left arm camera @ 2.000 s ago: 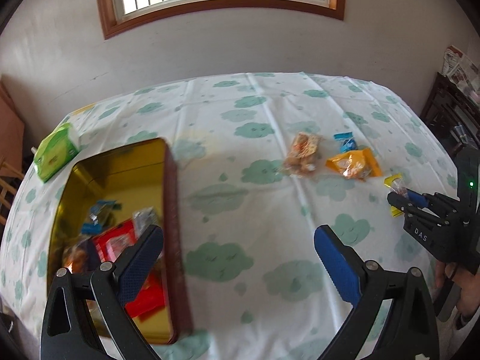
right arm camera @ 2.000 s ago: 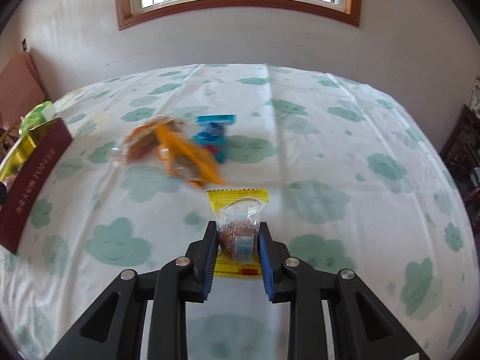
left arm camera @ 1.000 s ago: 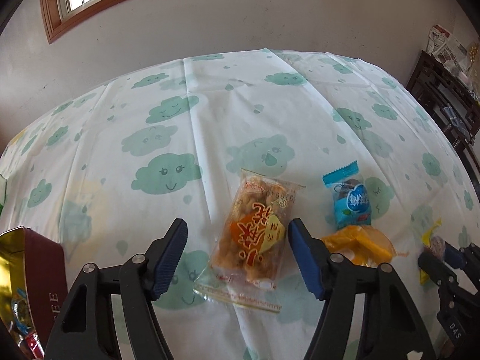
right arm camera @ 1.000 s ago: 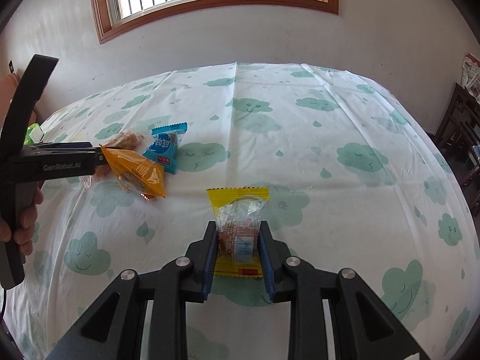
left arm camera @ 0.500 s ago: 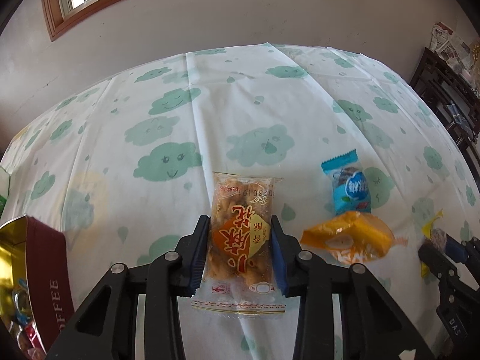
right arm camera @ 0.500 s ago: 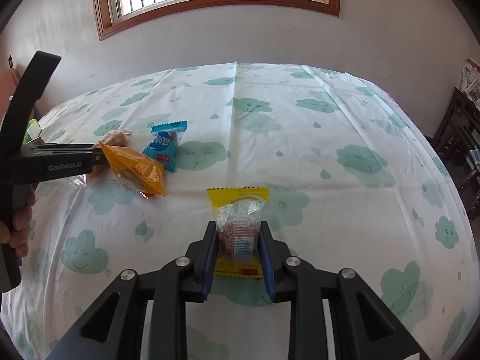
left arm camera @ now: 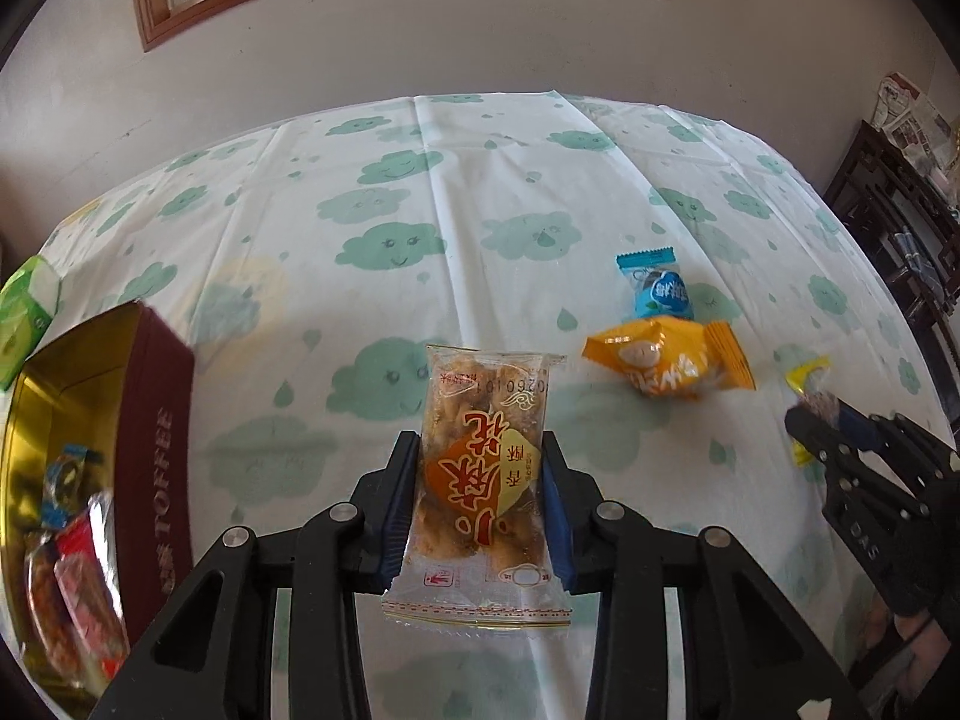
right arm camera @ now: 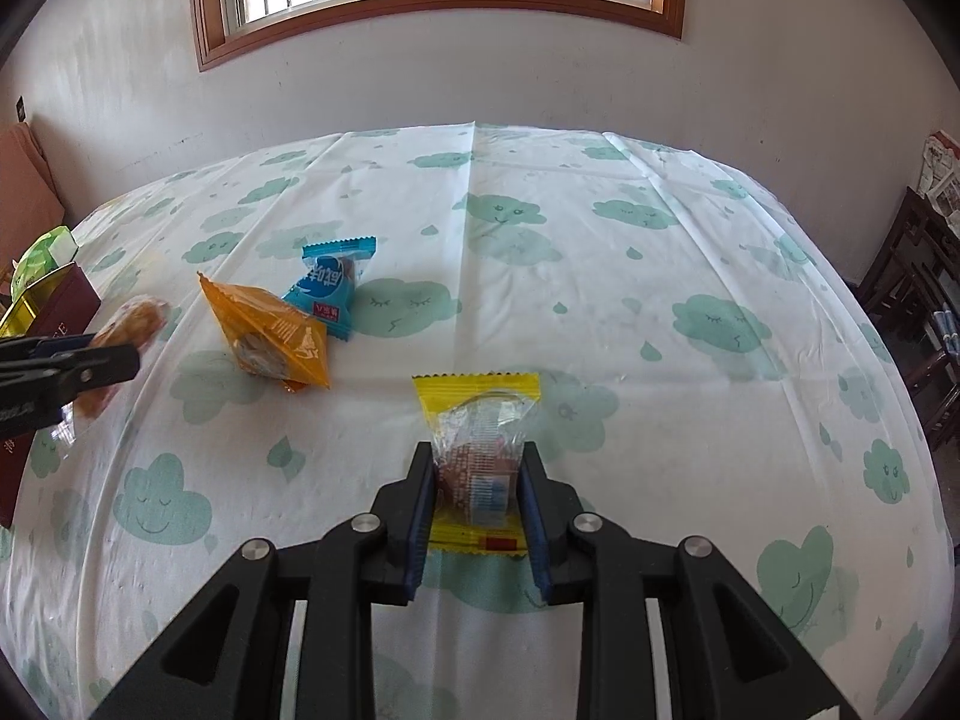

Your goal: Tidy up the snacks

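Observation:
My left gripper [left arm camera: 480, 474] is shut on a clear packet of fried snack with an orange label [left arm camera: 480, 468], lifted off the cloth. To its left stands the gold-lined toffee tin [left arm camera: 153, 420] with several wrapped snacks inside. My right gripper [right arm camera: 477, 480] is shut on a yellow-edged clear packet [right arm camera: 480, 420] just above the table. An orange packet [right arm camera: 270, 336] and a blue packet [right arm camera: 330, 288] lie on the cloth to its left. The left gripper [right arm camera: 90, 369] with its snack shows at the left edge of the right wrist view.
The table wears a white cloth with green clouds [right arm camera: 600, 300]. A green box [left arm camera: 27, 312] sits beyond the tin at the far left. Dark wooden furniture [left arm camera: 900, 228] stands past the right edge. A wall with a window is behind the table.
My left gripper closed on the fried snack packet, lifted it and carried it left toward the tin. The right gripper stayed in place with its yellow packet.

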Demonstrator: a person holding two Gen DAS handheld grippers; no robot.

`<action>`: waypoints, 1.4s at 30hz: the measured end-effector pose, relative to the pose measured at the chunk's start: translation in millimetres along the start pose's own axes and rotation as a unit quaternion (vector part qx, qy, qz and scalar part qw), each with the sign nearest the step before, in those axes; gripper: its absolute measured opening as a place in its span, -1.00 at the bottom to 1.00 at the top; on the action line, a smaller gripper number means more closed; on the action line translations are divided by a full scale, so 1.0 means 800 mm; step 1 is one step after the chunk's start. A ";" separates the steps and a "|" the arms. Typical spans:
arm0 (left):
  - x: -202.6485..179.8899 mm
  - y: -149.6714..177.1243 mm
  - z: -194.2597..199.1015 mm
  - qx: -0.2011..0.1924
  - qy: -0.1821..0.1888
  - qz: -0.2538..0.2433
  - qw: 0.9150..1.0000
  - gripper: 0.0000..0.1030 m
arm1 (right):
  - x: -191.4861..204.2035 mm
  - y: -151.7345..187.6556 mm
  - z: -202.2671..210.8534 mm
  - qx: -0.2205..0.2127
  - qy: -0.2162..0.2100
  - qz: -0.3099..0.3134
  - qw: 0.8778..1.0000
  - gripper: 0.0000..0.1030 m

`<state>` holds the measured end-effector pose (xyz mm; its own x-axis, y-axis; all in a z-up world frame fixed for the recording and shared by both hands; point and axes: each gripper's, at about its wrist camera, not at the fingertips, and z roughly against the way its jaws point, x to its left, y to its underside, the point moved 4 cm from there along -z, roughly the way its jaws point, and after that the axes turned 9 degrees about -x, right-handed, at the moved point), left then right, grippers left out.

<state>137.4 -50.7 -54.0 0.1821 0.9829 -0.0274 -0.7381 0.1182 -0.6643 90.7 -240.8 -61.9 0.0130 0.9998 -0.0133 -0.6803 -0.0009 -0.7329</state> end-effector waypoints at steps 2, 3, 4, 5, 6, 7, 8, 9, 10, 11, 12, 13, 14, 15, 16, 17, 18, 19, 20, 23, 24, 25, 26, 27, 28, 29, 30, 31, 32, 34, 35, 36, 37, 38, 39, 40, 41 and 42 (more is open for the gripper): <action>0.000 0.010 0.012 -0.001 -0.007 -0.002 1.000 -0.34 | 0.000 0.000 0.000 0.000 0.000 0.000 1.000 -0.47; 0.000 0.016 0.019 -0.001 -0.008 -0.004 1.000 -0.34 | 0.000 0.000 0.000 0.000 0.000 0.000 1.000 -0.47; 0.000 0.020 0.024 -0.002 -0.009 -0.005 1.000 -0.34 | 0.001 0.000 0.000 0.000 0.000 0.000 1.000 -0.47; 0.000 0.024 0.031 -0.003 -0.010 -0.005 1.000 -0.34 | 0.001 0.000 0.000 0.000 0.000 0.000 1.000 -0.47; 0.001 0.027 0.037 -0.005 -0.011 -0.005 1.000 -0.34 | 0.000 0.000 0.000 0.000 0.000 0.000 1.000 -0.47; 0.002 0.030 0.045 -0.010 -0.012 -0.005 1.000 -0.34 | 0.001 0.000 0.000 0.000 0.000 0.000 1.000 -0.47; 0.003 0.032 0.052 -0.014 -0.012 -0.007 1.000 -0.34 | 0.001 0.000 0.000 0.000 0.000 0.000 1.000 -0.47; 0.004 0.034 0.059 -0.018 -0.013 -0.011 1.000 -0.34 | 0.001 0.000 0.000 0.000 0.000 0.000 1.000 -0.47; 0.005 0.035 0.067 -0.022 -0.013 -0.011 1.000 -0.34 | 0.001 0.000 0.000 0.000 0.000 0.000 1.000 -0.47; 0.007 0.035 0.073 -0.024 -0.011 -0.009 1.000 -0.34 | 0.001 0.000 0.000 0.000 0.000 0.000 1.000 -0.47; 0.008 0.035 0.080 -0.027 -0.007 -0.006 1.000 -0.34 | 0.000 0.000 0.000 0.000 0.000 0.000 1.000 -0.47; 0.010 0.034 0.088 -0.031 -0.003 -0.005 0.999 -0.34 | 0.001 0.000 0.000 0.000 0.000 0.000 1.000 -0.47; 0.012 0.034 0.094 -0.035 -0.003 -0.005 0.999 -0.34 | 0.001 0.000 0.000 0.000 0.000 0.000 1.000 -0.47; 0.014 0.034 0.100 -0.039 -0.002 -0.006 0.999 -0.34 | 0.001 0.000 0.000 0.000 0.000 0.000 1.000 -0.47; 0.017 0.033 0.105 -0.042 -0.002 -0.007 0.999 -0.34 | 0.001 0.000 0.000 0.000 0.000 0.000 1.000 -0.47; 0.021 0.033 0.111 -0.044 -0.002 -0.005 0.999 -0.34 | 0.001 0.000 0.000 0.000 0.000 0.000 1.000 -0.47; 0.027 0.033 0.116 -0.046 -0.003 -0.002 0.999 -0.34 | 0.001 0.000 0.000 0.000 0.000 0.000 1.000 -0.47; 0.034 0.033 0.120 -0.047 -0.004 0.002 0.999 -0.34 | 0.001 0.000 0.000 0.000 0.000 0.000 1.000 -0.47; 0.040 0.033 0.124 -0.049 -0.006 0.005 0.999 -0.34 | 0.001 0.000 0.000 0.000 0.000 0.000 1.000 -0.47; 0.068 0.034 0.137 -0.052 -0.016 0.022 0.998 -0.34 | 0.001 0.000 0.000 0.000 0.000 0.000 1.000 -0.47; 0.079 0.034 0.140 -0.052 -0.024 0.028 0.998 -0.34 | 0.000 0.000 0.000 0.000 0.000 0.000 1.000 -0.47; 0.092 0.034 0.144 -0.053 -0.034 0.034 0.997 -0.34 | 0.001 0.000 0.000 0.000 0.000 0.000 1.000 -0.47; 0.103 0.034 0.145 -0.053 -0.042 0.038 0.997 -0.34 | 0.001 0.000 0.000 0.000 0.000 0.000 1.000 -0.47; 0.115 0.034 0.147 -0.053 -0.050 0.043 0.996 -0.34 | 0.001 0.000 0.000 0.000 0.000 0.000 1.000 -0.47; 0.128 0.035 0.149 -0.051 -0.059 0.049 0.996 -0.34 | 0.001 0.000 0.000 0.000 0.000 0.000 1.000 -0.47; 0.143 0.035 0.151 -0.049 -0.067 0.058 0.995 -0.34 | 0.001 0.000 0.000 0.000 0.000 0.000 1.000 -0.47; 0.158 0.036 0.153 -0.047 -0.074 0.068 0.994 -0.34 | 0.001 0.000 0.000 0.000 0.001 0.000 1.000 -0.47; 0.170 0.037 0.154 -0.044 -0.080 0.074 0.993 -0.34 | 0.001 0.000 0.000 0.000 0.000 0.000 1.000 -0.47; 0.185 0.039 0.156 -0.042 -0.088 0.081 0.992 -0.34 | 0.001 0.000 0.000 0.000 0.000 0.000 1.000 -0.47; 0.209 0.044 0.157 -0.037 -0.104 0.087 0.990 -0.34 | 0.001 -0.001 0.000 0.000 0.001 0.000 1.000 -0.47; 0.218 0.047 0.157 -0.033 -0.110 0.087 0.989 -0.34 | 0.000 0.000 0.000 0.000 0.001 0.000 1.000 -0.47; 0.227 0.050 0.157 -0.032 -0.118 0.089 0.989 -0.34 | 0.001 -0.001 0.000 0.000 0.001 0.000 1.000 -0.47; 0.235 0.053 0.156 -0.030 -0.122 0.090 0.988 -0.34 | 0.001 -0.001 0.000 0.000 0.001 0.000 1.000 -0.47; 0.242 0.056 0.154 -0.025 -0.125 0.091 0.988 -0.34 | 0.001 -0.001 0.000 0.000 0.001 0.000 1.000 -0.47; 0.249 0.060 0.151 -0.020 -0.128 0.095 0.987 -0.34 | 0.001 -0.001 0.000 0.000 0.001 0.001 1.000 -0.47; 0.254 0.065 0.148 -0.016 -0.131 0.097 0.987 -0.34 | 0.001 -0.001 0.000 0.000 0.001 0.001 1.000 -0.47; 0.258 0.069 0.145 -0.011 -0.133 0.098 0.986 -0.34 | 0.001 -0.001 0.000 0.000 0.001 0.000 1.000 -0.47; 0.262 0.072 0.143 -0.007 -0.134 0.100 0.986 -0.34 | 0.001 -0.001 0.000 0.000 0.001 0.000 1.000 -0.47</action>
<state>58.5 178.0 -13.0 -0.1460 0.9886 0.0380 -0.7320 -0.0821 -0.6763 91.0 -240.1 -61.3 0.0137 0.9998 -0.0153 -0.6805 -0.0019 -0.7328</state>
